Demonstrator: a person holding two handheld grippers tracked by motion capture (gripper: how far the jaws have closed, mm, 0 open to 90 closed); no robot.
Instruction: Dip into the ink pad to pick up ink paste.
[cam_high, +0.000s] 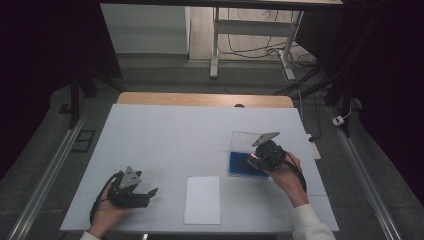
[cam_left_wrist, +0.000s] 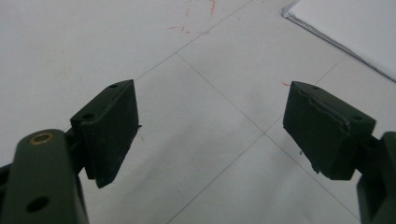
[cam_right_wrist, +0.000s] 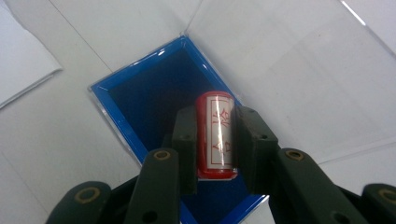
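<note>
Red, hard and slick, the seal stamp (cam_right_wrist: 215, 135) is clamped mid-barrel by the right tongs (cam_right_wrist: 215, 140) above the blue case (cam_right_wrist: 140, 107); the left tongs (cam_left_wrist: 210, 130) are held apart.

The blue box (cam_right_wrist: 140, 98) is the landmark. Above it the right gripper (cam_right_wrist: 215, 140) is clamped on a red cylinder (cam_right_wrist: 215, 135), so the near part of the box's opening is occupied; the far part of its blue interior lies bare. The box's clear lid (cam_right_wrist: 299, 70) lies open flat on the table, touching the box's far edge and covering the surface there. Toward the person's left of the box, a white paper sheet (cam_high: 202, 199) lies flat, near but apart from it. Farther left, the left gripper (cam_high: 150, 192) rests low, jaws wide apart over bare white table (cam_high: 165, 135). Beyond the box, the table stretches unobstructed to its wooden edge.
</note>
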